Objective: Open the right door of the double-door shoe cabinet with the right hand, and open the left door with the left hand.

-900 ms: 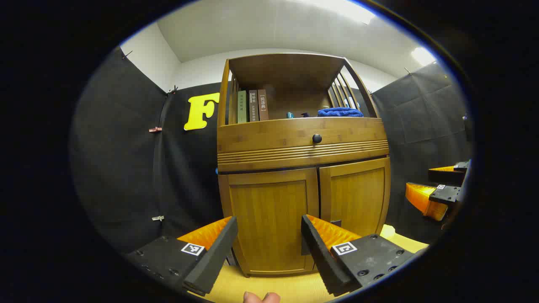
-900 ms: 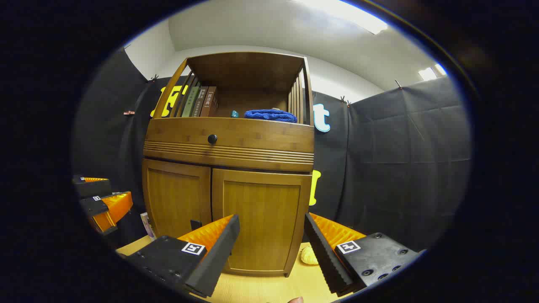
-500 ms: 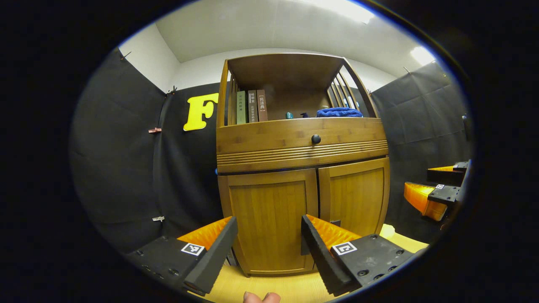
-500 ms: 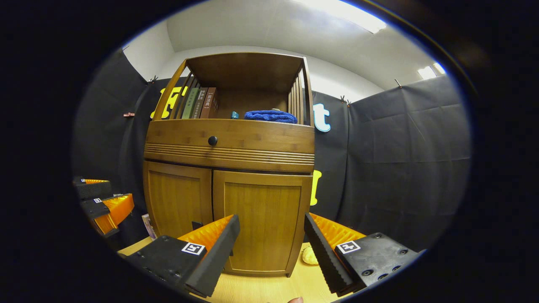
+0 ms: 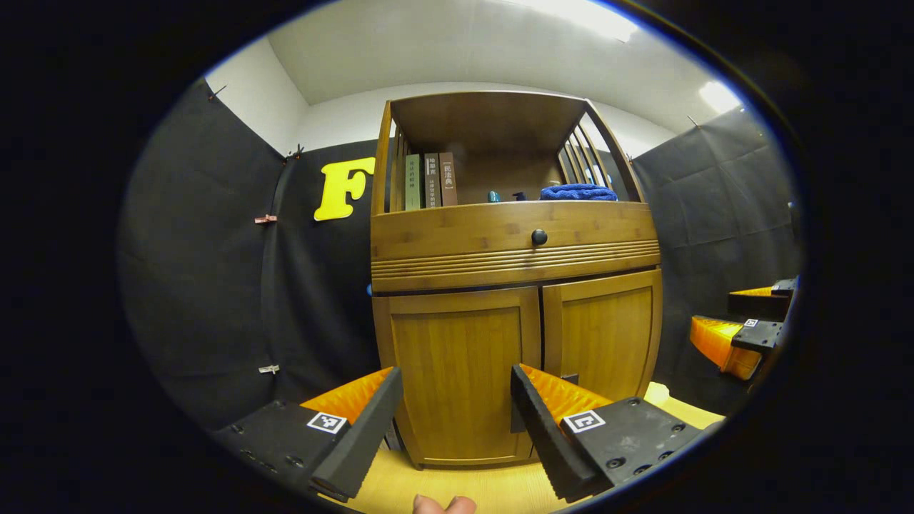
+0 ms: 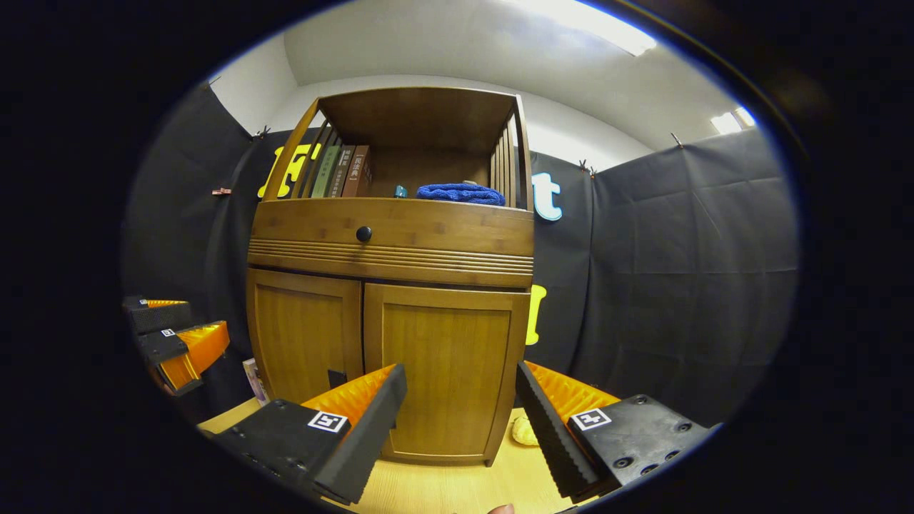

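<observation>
Approach step: both my claws, left claw (image 5: 457, 421) and right claw (image 6: 460, 421), are wide open and empty. Both doors are shut. Next: right claw to the right door (image 6: 443, 371) inner edge.

left gripper (image 5: 457, 414) square tag markings, screws; right gripper (image 6: 460, 414) alike

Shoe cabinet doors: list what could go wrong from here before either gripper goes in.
1. The doors' dark handles sit low by the centre seam; the right door handle is partly behind a finger, so the right gripper may miss it.
2. Both handles lie close together; the left gripper could crowd the other.
3. The left door, swinging out, might hit the open fingers.
</observation>
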Motion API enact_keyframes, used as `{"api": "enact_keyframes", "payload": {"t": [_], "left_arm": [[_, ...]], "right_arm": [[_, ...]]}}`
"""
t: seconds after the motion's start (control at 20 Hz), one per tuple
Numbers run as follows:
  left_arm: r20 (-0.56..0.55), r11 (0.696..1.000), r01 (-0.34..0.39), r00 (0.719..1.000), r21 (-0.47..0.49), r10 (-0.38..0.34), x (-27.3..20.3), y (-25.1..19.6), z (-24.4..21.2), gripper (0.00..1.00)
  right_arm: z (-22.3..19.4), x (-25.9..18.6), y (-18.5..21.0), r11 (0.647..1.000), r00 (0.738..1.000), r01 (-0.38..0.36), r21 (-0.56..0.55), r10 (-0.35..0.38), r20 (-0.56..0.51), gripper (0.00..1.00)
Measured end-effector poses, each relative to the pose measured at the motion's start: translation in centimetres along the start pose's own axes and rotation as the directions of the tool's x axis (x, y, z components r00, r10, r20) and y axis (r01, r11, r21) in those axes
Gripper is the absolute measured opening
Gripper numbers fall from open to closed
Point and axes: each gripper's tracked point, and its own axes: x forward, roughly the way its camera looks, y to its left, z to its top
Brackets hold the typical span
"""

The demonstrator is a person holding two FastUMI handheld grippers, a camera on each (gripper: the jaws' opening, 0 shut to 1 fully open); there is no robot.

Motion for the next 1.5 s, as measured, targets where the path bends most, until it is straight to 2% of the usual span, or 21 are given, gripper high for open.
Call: {"api": "enact_keyframes", "payload": {"t": [0.05, 0.1, 0.35, 0.65, 0.75, 0.8, 1.0, 1.05, 1.3, 1.35, 1.4, 1.45, 1.5], "left_arm": [[-0.001, 1.0, -0.002, 1.0, 0.002, 0.002, 0.1, 0.0, 0.0, 0.92], [-0.001, 1.0, -0.004, 1.0, 0.006, 0.004, 0.0, 0.0, -0.1, 0.94], [-0.002, 1.0, -0.016, 1.0, 0.025, 0.016, -0.4, 0.7, -0.6, 0.92], [-0.016, 0.999, -0.04, 0.999, 0.036, 0.041, -0.7, 2.3, -1.8, 0.92], [-0.028, 0.998, -0.047, 0.998, 0.03, 0.048, -0.7, 2.9, -2.4, 0.94], [-0.036, 0.998, -0.05, 0.998, 0.028, 0.051, -0.6, 3.2, -2.8, 0.92], [-0.069, 0.998, -0.064, 0.996, 0.014, 0.064, -0.5, 4.5, -4.5, 0.94], [-0.079, 0.998, -0.067, 0.995, 0.006, 0.068, -0.4, 4.8, -4.8, 0.92], [-0.104, 0.997, -0.082, 0.991, -0.002, 0.082, -0.4, 6.2, -6.2, 0.94], [-0.105, 0.997, -0.083, 0.991, 0.0, 0.083, -0.3, 6.5, -6.2, 0.94], [-0.104, 0.996, -0.084, 0.991, 0.003, 0.084, -0.3, 6.7, -6.3, 0.94], [-0.102, 0.996, -0.086, 0.991, 0.005, 0.086, -0.2, 6.9, -6.1, 0.94], [-0.099, 0.996, -0.088, 0.991, 0.007, 0.088, -0.3, 7.1, -6.1, 0.94]], "right_arm": [[0.0, 0.1, 0.1, 1.0, 1.0, -0.003, 0.001, 0.003, 0.0, 0.97], [-0.2, 0.2, 0.3, 1.0, 1.0, -0.007, 0.005, 0.007, 0.0, 0.95], [-1.8, 2.1, 2.7, 0.997, 0.997, -0.067, 0.035, 0.068, -0.028, 0.97], [-6.6, 7.2, 7.0, 0.99, 0.986, -0.137, 0.035, 0.139, -0.097, 0.98], [-9.3, 8.9, 8.5, 0.985, 0.977, -0.165, 0.048, 0.17, -0.13, 0.96], [-11.0, 9.7, 9.2, 0.983, 0.971, -0.176, 0.058, 0.183, -0.157, 0.98], [-17.0, 13.0, 10.9, 0.978, 0.946, -0.178, 0.107, 0.2, -0.256, 0.98], [-17.9, 13.5, 11.0, 0.98, 0.946, -0.168, 0.105, 0.191, -0.264, 0.98], [-19.6, 15.5, 11.1, 0.988, 0.955, -0.128, 0.082, 0.145, -0.258, 0.98], [-19.9, 16.2, 11.3, 0.99, 0.954, -0.118, 0.076, 0.134, -0.269, 0.87], [-20.0, 16.7, 11.6, 0.991, 0.953, -0.115, 0.073, 0.131, -0.272, 0.86], [-20.1, 17.1, 12.3, 0.99, 0.954, -0.122, 0.076, 0.138, -0.267, 0.74], [-20.3, 17.0, 13.0, 0.988, 0.952, -0.133, 0.073, 0.148, -0.267, 0.69]]}}
